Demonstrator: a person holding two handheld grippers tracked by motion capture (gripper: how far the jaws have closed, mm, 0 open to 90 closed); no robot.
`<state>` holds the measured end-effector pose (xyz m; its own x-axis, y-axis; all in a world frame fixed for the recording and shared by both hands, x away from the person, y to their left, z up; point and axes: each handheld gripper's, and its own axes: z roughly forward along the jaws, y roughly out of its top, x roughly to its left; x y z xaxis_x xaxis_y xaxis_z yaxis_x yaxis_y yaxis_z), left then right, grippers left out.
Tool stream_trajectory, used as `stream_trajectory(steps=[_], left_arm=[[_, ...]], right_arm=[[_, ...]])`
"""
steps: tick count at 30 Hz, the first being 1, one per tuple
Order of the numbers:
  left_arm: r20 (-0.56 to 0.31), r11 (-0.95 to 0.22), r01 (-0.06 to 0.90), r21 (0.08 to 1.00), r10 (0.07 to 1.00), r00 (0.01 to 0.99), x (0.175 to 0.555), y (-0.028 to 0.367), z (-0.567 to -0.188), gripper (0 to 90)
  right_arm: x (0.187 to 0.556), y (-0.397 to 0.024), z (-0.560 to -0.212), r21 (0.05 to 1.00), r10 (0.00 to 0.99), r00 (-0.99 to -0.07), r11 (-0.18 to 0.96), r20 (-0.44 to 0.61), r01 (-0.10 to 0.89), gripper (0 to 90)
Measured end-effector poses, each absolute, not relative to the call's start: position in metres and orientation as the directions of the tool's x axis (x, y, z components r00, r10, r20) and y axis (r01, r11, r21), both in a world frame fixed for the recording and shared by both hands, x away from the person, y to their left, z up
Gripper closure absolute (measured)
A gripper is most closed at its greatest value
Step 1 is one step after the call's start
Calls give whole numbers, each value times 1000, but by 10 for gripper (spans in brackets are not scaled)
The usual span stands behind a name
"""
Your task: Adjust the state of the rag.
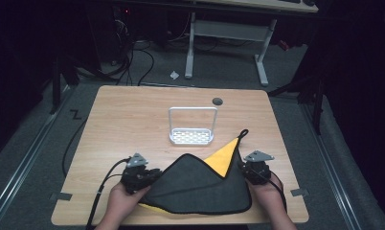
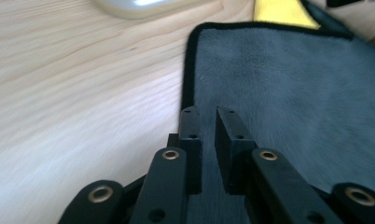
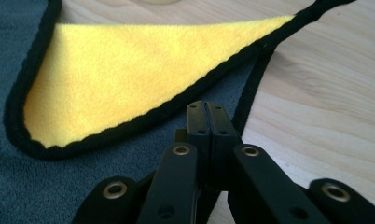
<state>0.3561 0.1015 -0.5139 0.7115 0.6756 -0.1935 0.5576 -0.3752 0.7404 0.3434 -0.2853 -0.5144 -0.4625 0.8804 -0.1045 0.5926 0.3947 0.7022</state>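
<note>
You hold the left hand-held gripper point(image 1: 141, 173) at the near left of the table point(image 1: 133, 115), a pale wood-grain top with rounded corners, and the right hand-held gripper point(image 1: 255, 168) at the near right. Between them lies the cloth point(image 1: 200, 187), a soft, short-pile microfibre piece, dark grey on one face and yellow on the other, bound all round with a black stitched edge. It rests flat on the near middle of the table in a roughly triangular, folded outline; its far right corner is turned over so that a yellow wedge point(image 1: 224, 155) shows, tapering to a black loop toward the far right. In the left gripper view, the left hand-held gripper point(image 2: 208, 116) sits over the grey pile just inside the cloth's point(image 2: 288, 93) left border, its flat black jaws spread a narrow gap apart with nothing between them. In the right gripper view, the right hand-held gripper point(image 3: 207, 108) has its jaws pressed together, tips just beside the black edging of the cloth point(image 3: 143, 79); you cannot tell whether any fabric is pinched. Beyond the cloth, mid-table, stands a white rack point(image 1: 192, 125) with a perforated base and a rounded rectangular hoop. A small dark round disc point(image 1: 217, 101) lies farther back.
</note>
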Motion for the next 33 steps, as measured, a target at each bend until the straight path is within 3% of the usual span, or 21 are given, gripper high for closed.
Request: stream_trajectory(steps=[4,8,17,33], left_arm=[[-143,-443,563,697,684,715,366,82,-526,803],[-123,-433,550,714,696,708,364,80,-529,859],[-125,-365,579,729,760,637,365,94,-532,889],[-127,-209,649,732,893,431,365,171,-532,898]], right_arm=[[344,-286,-516,702,878,-468,393,-95,594,900],[343,-285,-519,696,872,-481,403,-94,595,900],[341,-277,-522,686,853,-515,423,-81,592,900],[340,-276,-524,674,853,-516,423,-72,606,900]])
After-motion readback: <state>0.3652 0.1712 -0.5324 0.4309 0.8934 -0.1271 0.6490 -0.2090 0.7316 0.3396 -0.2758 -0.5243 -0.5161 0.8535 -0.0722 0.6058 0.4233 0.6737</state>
